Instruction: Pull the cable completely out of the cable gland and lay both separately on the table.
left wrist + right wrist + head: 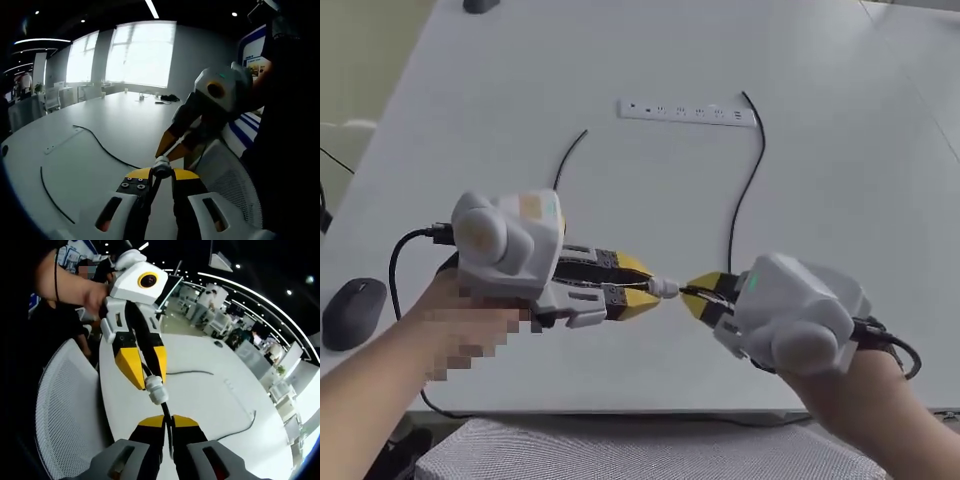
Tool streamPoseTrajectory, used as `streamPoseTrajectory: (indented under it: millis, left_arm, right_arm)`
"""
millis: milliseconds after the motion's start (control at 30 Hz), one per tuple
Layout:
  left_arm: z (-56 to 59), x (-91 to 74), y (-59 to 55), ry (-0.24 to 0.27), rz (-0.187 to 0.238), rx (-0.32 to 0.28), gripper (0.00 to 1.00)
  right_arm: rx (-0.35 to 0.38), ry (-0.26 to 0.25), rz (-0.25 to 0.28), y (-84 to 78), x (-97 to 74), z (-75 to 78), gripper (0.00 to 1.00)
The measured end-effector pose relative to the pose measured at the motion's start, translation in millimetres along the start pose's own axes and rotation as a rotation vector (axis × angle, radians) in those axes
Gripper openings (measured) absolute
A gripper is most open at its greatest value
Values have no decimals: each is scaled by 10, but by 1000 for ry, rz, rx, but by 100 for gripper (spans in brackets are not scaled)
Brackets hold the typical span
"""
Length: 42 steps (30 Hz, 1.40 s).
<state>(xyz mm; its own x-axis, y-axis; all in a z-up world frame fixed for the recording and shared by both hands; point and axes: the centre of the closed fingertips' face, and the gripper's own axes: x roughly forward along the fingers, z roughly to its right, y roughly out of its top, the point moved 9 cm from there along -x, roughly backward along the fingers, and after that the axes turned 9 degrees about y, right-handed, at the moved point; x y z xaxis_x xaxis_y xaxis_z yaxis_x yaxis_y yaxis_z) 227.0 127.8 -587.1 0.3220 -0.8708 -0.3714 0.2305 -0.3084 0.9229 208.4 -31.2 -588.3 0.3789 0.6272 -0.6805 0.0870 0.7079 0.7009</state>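
Observation:
A small white cable gland (664, 288) is held above the table's front edge with my left gripper (655, 290) shut on it. A short black cable (686, 291) comes out of the gland's end, and my right gripper (698, 292) is shut on it, facing the left one tip to tip. In the left gripper view the gland (161, 165) sits between my yellow jaws, with the right gripper (169, 151) just beyond. From the right gripper (167, 422), the cable (165, 412) runs up into the gland (156, 389), which the left gripper (152, 381) holds.
A white power strip (688, 112) lies at the back of the white table (840, 200), its black cord (750, 180) trailing toward me. A loose black wire (570, 155) lies left of it. A dark mouse (352, 310) sits far left. A mesh chair (620, 450) is below.

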Motion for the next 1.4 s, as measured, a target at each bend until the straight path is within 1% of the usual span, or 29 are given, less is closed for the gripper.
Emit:
streamPoseTrajectory:
  millis: [133,400,433,600,700,867,933,1033,1133,1167,1200,1300,1333,1367,1400]
  left_arm:
    - [-3,8,6,1,1,-2,15]
    - [1,36,6,3,1,-6,15]
    - [-1,35,5,4,1,-6,15]
    - [12,24,21,1,16,-21,15]
    - [28,30,26,0,19,-23,15]
    - [51,42,22,-4,25,-31,15]
    - [58,47,17,-5,24,-31,15]
    - [59,53,11,-6,26,-35,15]
    - [64,56,17,-10,29,-42,15]
    - [63,56,18,-10,28,-43,15]
    - [61,56,21,-9,30,-41,15]
    - [63,56,32,-12,32,-42,15]
    - [65,56,34,-13,32,-41,15]
    - [69,58,34,-16,31,-42,15]
    - [72,61,33,-18,29,-41,15]
  right_arm:
    - [28,-4,12,-21,2,12,0]
    - [45,-13,15,-51,7,12,0]
    - [44,-22,3,-68,0,20,0]
    - [74,-31,5,-136,-30,59,0]
    - [86,-42,-8,-202,-24,77,0]
    - [143,-65,-21,-332,-26,111,0]
    - [160,-81,-34,-389,-24,136,0]
    - [203,-100,-40,-473,-19,168,0]
    - [260,-121,-39,-558,-7,193,0]
    - [286,-136,-37,-582,-8,200,0]
    - [298,-152,-36,-615,-10,215,0]
    - [348,-176,-35,-695,-9,225,0]
    - [365,-177,-41,-725,-2,223,0]
    - [399,-174,-44,-763,8,209,0]
    - [411,-175,-43,-784,12,208,0]
